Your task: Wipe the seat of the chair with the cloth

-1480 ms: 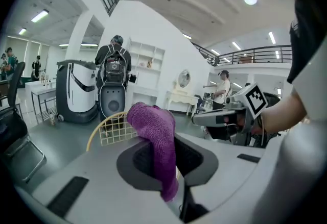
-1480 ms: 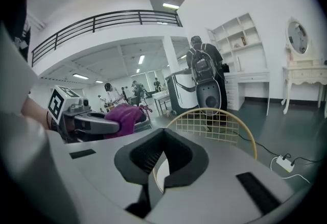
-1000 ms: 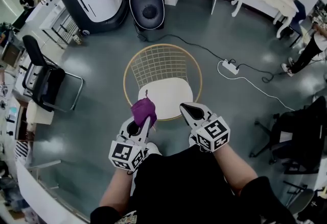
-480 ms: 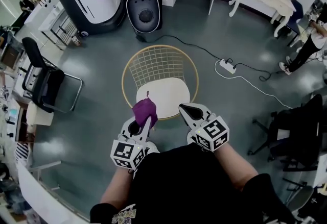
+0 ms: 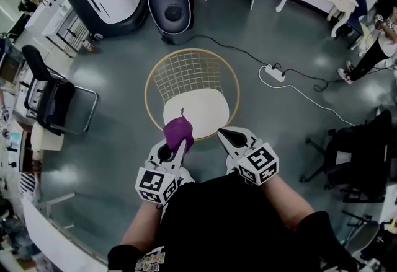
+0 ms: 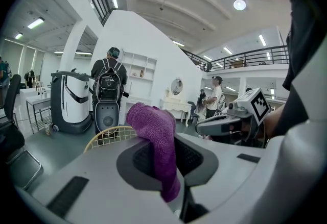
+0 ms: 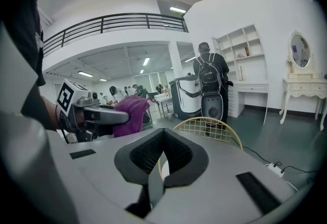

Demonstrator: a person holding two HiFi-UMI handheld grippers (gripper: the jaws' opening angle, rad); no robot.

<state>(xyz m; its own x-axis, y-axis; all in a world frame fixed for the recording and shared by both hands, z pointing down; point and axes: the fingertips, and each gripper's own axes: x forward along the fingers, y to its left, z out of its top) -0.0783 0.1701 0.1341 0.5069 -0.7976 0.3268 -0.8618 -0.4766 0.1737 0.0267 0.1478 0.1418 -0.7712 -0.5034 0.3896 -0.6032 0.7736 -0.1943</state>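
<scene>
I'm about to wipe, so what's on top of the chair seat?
Nothing shows on the white seat. Its near left edge is covered by the cloth held in the left hand-held gripper.

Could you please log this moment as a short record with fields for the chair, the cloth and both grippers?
chair: gold wire frame, white seat
cloth: purple, bunched, held in left gripper
left gripper: shut on cloth, by seat's front-left edge
right gripper: shut, empty, by seat's front-right edge
contact with seat: cannot tell

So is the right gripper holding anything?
No, the right gripper is shut and empty; the purple cloth sits in the left gripper.
</scene>
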